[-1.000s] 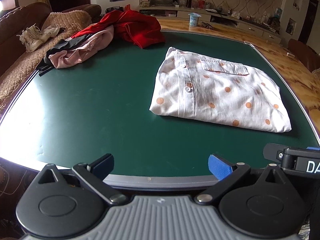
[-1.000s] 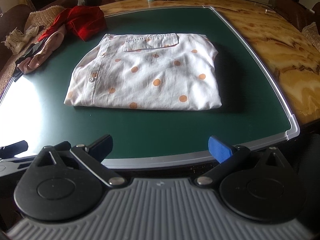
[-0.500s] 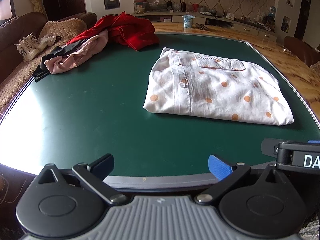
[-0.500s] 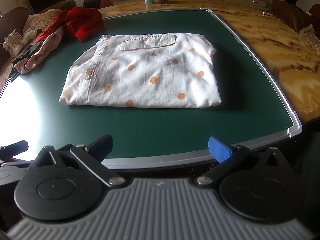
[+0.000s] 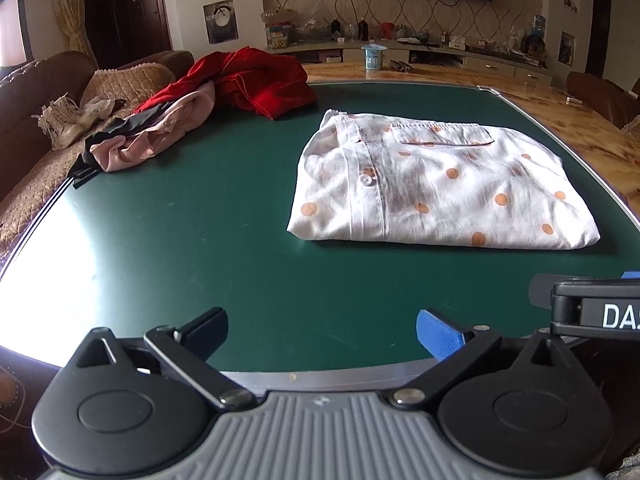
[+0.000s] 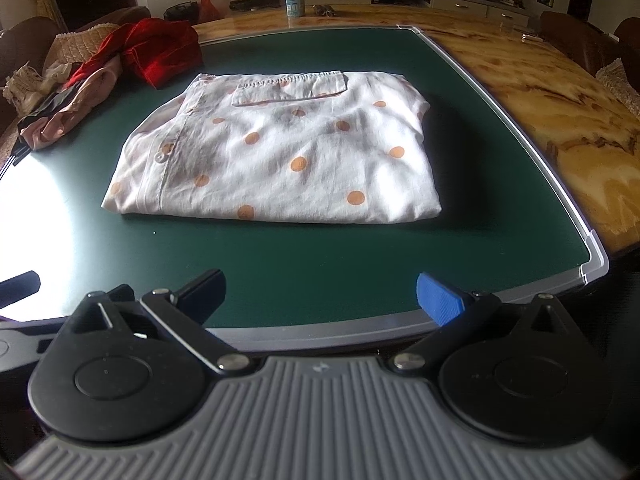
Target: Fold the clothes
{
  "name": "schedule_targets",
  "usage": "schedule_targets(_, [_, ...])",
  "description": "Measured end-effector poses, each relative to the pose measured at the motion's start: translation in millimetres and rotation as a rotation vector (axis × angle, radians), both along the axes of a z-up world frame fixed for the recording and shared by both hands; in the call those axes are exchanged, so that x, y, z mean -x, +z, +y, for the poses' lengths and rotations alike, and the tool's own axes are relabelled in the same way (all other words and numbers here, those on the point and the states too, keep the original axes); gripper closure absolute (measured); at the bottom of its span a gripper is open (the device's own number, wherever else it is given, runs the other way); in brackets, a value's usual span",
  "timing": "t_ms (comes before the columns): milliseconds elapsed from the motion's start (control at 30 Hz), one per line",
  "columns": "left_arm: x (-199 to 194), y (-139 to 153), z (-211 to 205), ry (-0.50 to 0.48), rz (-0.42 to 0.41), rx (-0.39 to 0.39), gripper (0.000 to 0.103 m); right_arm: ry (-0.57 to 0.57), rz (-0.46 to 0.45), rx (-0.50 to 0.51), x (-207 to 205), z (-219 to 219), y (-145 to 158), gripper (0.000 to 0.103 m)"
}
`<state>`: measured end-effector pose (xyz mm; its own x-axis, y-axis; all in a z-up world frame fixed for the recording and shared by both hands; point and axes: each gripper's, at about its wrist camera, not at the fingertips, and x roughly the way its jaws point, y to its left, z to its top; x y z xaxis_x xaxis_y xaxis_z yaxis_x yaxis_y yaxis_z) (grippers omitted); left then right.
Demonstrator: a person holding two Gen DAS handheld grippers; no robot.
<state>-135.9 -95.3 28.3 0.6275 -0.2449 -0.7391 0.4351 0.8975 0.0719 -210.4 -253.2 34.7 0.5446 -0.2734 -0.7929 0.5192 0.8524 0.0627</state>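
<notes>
Folded shirt [image 6: 276, 152] dead ahead of right gripper [image 6: 320, 296], long axis left-right.
Left gripper [image 5: 322, 332] sits further left of it; both fingers wide open, empty, back at desk [image 5: 180, 240] edge.

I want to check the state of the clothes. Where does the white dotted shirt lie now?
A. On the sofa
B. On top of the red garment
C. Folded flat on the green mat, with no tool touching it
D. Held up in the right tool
C: the shirt lies folded on the mat, apart from both open tools.
</notes>
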Motion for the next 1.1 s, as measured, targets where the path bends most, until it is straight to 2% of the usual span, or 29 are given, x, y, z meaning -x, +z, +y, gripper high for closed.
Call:
schedule_targets(500, [-7,-6,-2,-0.009,0.052,0.023,0.000,-0.009,-0.001,0.050,1,-7,-7,0.000])
schedule_targets(1100, [-19,-19,-4,0.017,0.119,0.016,0.000,0.014,0.019,0.031,-6,-11,-22,0.000])
